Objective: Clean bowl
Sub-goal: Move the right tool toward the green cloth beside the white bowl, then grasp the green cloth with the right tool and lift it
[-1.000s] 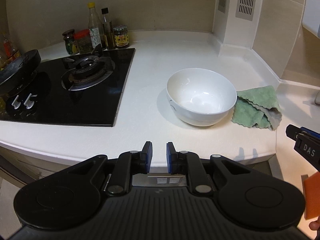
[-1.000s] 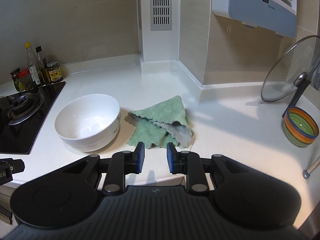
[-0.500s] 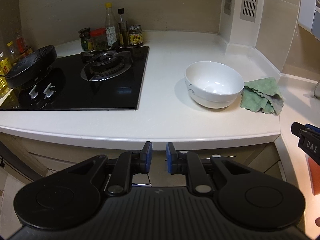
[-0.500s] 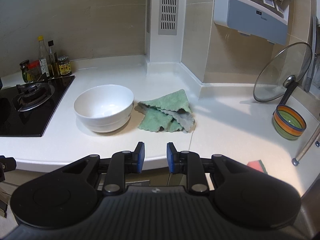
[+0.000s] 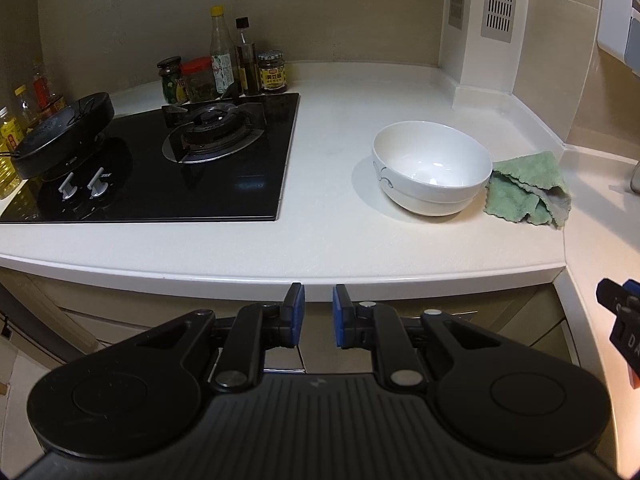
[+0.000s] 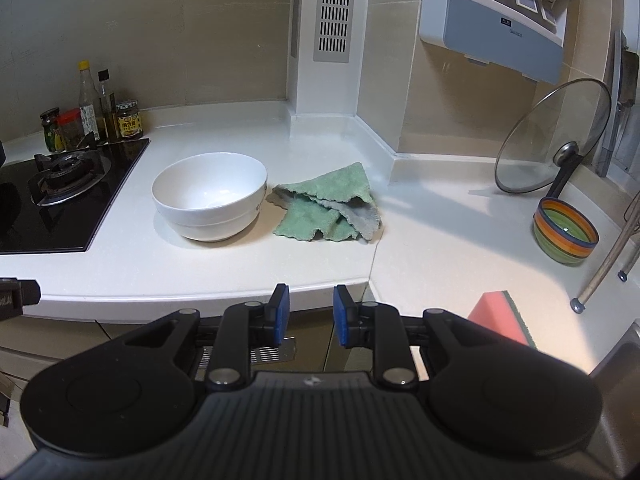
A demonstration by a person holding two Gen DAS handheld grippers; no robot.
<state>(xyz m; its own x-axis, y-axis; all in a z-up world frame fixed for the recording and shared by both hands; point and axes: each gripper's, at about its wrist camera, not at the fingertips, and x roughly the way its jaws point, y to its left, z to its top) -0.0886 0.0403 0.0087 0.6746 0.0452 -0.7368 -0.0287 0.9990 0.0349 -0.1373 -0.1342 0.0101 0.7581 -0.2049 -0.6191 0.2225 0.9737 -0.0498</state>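
Dim warm indoor light, soft shadows, glare on glossy black hob [image 5: 168, 168], fisheye-bent edges, sharp focus

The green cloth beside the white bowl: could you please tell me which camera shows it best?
The right wrist view: the green cloth lies near centre, whole, its grey underside showing. In the left wrist view it sits far right, partly hidden behind the white bowl.
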